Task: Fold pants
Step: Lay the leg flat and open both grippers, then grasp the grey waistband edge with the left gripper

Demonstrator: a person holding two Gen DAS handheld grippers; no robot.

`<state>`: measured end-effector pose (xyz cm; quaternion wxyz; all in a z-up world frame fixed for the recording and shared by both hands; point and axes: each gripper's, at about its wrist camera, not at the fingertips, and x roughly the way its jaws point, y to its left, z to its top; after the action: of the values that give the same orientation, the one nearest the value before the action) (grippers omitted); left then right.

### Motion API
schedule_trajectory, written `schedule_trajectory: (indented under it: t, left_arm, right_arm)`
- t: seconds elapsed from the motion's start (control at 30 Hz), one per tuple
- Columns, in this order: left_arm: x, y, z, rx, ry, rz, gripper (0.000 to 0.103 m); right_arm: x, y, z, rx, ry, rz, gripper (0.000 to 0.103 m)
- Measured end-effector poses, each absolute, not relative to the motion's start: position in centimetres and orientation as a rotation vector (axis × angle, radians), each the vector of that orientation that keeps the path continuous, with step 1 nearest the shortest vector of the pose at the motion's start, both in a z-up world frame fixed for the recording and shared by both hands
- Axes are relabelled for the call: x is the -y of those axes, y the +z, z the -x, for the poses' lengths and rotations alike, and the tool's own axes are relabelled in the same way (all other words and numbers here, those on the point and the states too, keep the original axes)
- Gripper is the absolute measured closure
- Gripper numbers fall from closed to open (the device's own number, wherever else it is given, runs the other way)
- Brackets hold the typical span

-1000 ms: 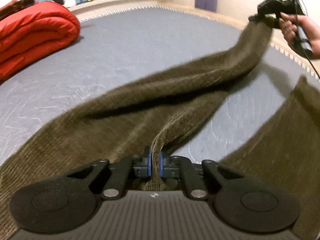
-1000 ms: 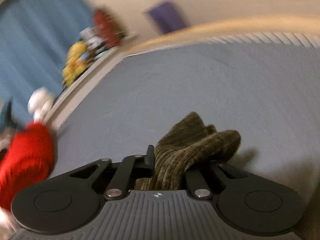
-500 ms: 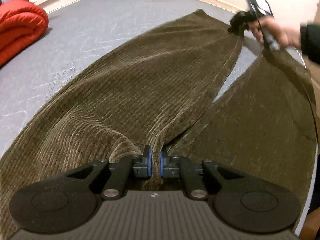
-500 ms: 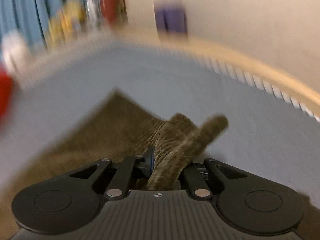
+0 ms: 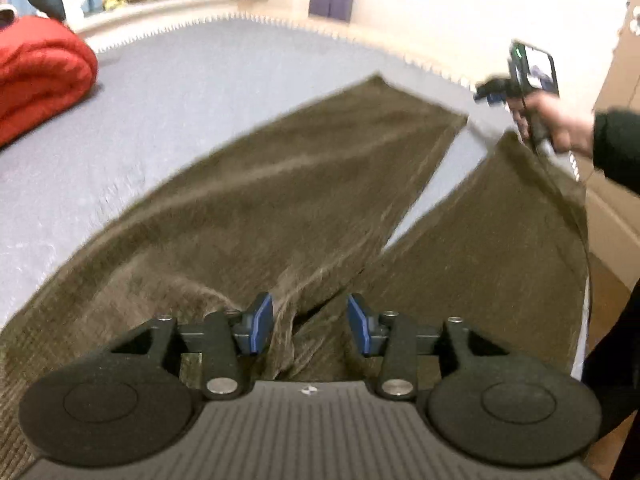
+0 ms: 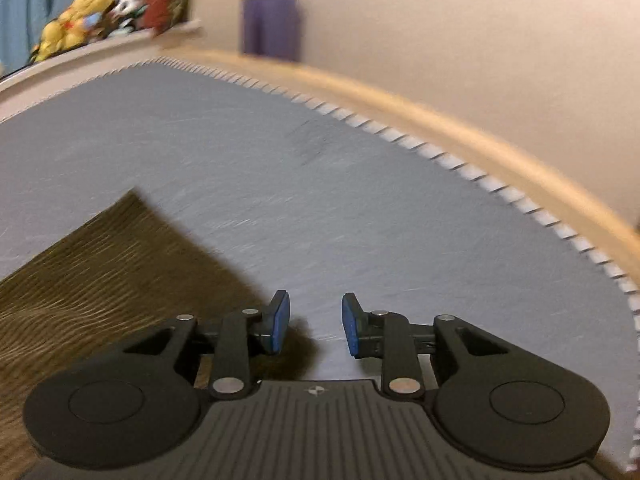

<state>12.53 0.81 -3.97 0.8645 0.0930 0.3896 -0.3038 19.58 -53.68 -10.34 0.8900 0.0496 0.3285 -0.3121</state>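
Note:
Olive-brown corduroy pants (image 5: 304,200) lie spread on the grey bed (image 5: 200,80), both legs fanned apart with a narrow gap between them. My left gripper (image 5: 310,324) is open over the crotch area, with a raised ridge of cloth between its blue pads but not pinched. My right gripper (image 5: 496,92) shows in the left wrist view, held in a hand just past the leg hems. In the right wrist view the right gripper (image 6: 314,326) is open and empty, with a leg hem (image 6: 120,264) at its lower left.
A red folded blanket (image 5: 36,76) lies at the bed's far left. Plush toys (image 6: 72,32) sit on a ledge behind the bed. The wooden bed edge (image 6: 460,120) and a wall run along the right. The right pant leg reaches the bed's near right edge.
Both grippers have opened and let go of the pants. The lifted leg came down and now lies flat beside the other. The right gripper has drawn slightly off the hem.

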Motion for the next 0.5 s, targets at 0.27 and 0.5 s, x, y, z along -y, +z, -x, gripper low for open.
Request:
schedule_trajectory:
  t: [0.27, 0.5]
  left_arm:
    - [-0.5, -7.8, -11.3, -0.919, -0.522, -0.228, 0.09]
    - [-4.3, -0.4, -7.3, -0.795, -0.423, -0.113, 0.081]
  right_arm:
    - [49.2, -3.8, -11.4, -0.528, -0.418, -0.166, 0.07]
    - [39.8, 3.8, -2.6, -0.388, -0.053, -0.223, 0.051]
